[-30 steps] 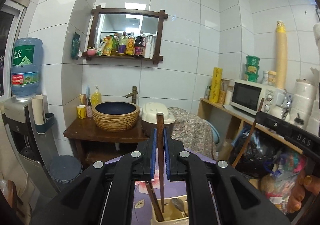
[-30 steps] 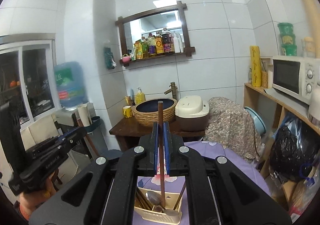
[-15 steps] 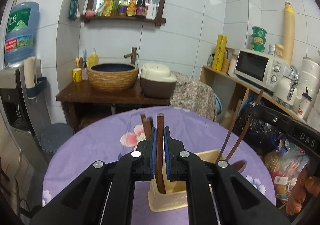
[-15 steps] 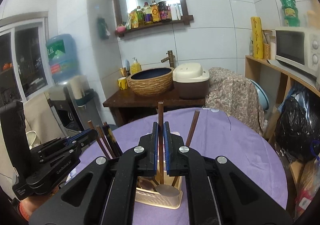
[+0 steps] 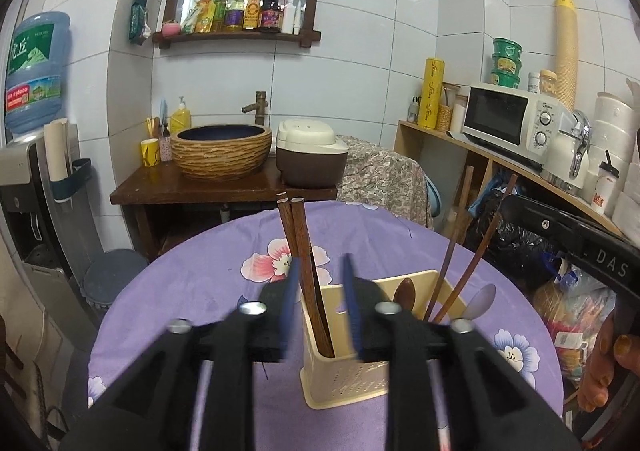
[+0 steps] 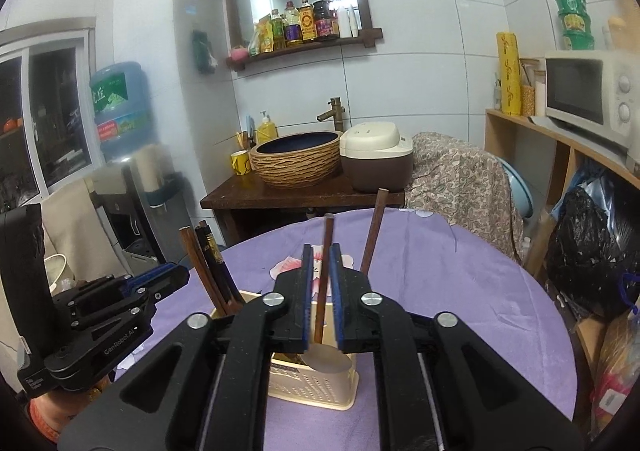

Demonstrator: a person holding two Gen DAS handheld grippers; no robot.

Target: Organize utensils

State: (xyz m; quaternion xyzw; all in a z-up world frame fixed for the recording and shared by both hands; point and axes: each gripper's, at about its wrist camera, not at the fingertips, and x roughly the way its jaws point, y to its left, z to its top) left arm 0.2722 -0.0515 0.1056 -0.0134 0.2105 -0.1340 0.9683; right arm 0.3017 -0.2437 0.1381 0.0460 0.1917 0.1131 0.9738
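A cream utensil holder (image 5: 344, 383) stands on the purple flowered tablecloth (image 5: 192, 291). My left gripper (image 5: 318, 263) is open, its jaws wide apart on either side of a pair of brown chopsticks (image 5: 304, 251) that stand in the holder's left end. Two more chopsticks (image 5: 452, 251), a wooden spoon (image 5: 404, 289) and a metal spoon (image 5: 480, 301) sit in the right end. My right gripper (image 6: 320, 251) is narrowly open around one chopstick (image 6: 325, 271), which leans on the right pad with its lower end in the holder (image 6: 312, 383). The left gripper (image 6: 160, 279) shows beside the left chopsticks (image 6: 204, 263).
Behind the round table stands a wooden stand with a woven basin (image 5: 224, 151) and a rice cooker (image 5: 310, 155). A shelf with a microwave (image 5: 504, 119) runs along the right wall above bags (image 6: 584, 243). A water dispenser (image 5: 32, 179) is at the left.
Both grippers came down over the holder with their chopsticks. The left jaws have sprung wide apart, leaving its chopstick in the holder. The right jaws have parted slightly and its chopstick now tilts.
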